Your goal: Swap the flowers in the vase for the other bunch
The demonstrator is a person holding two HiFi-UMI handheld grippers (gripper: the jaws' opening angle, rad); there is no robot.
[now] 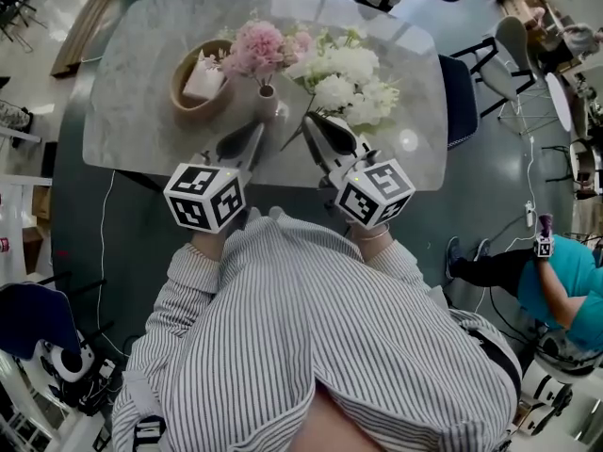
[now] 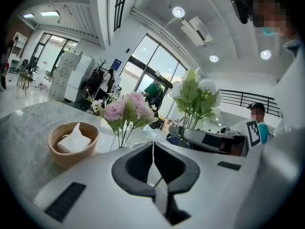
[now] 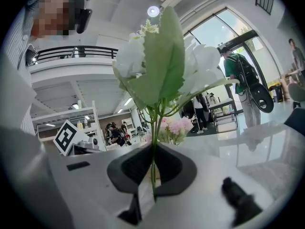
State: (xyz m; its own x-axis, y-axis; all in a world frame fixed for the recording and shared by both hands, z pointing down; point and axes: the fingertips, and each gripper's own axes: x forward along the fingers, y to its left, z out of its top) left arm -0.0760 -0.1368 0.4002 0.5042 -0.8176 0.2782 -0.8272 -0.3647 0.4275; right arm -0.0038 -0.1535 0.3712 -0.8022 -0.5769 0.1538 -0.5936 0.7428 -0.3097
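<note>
One white bunch, stems pinched in R tool, beside vase

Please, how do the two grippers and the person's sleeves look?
Both the left claw and the right claw are light grey shells with dark grey pads. Each carries a white cube with black square markers. The sleeves are white with thin dark stripes.

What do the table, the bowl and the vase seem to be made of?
Table: polished marble or marble-look stone; grey veining, glossy reflections.
Bowl: likely wood or bamboo, matte; even tan colour, no shine.
Vase: perhaps ceramic, pale and smooth; too small to be sure.
</note>
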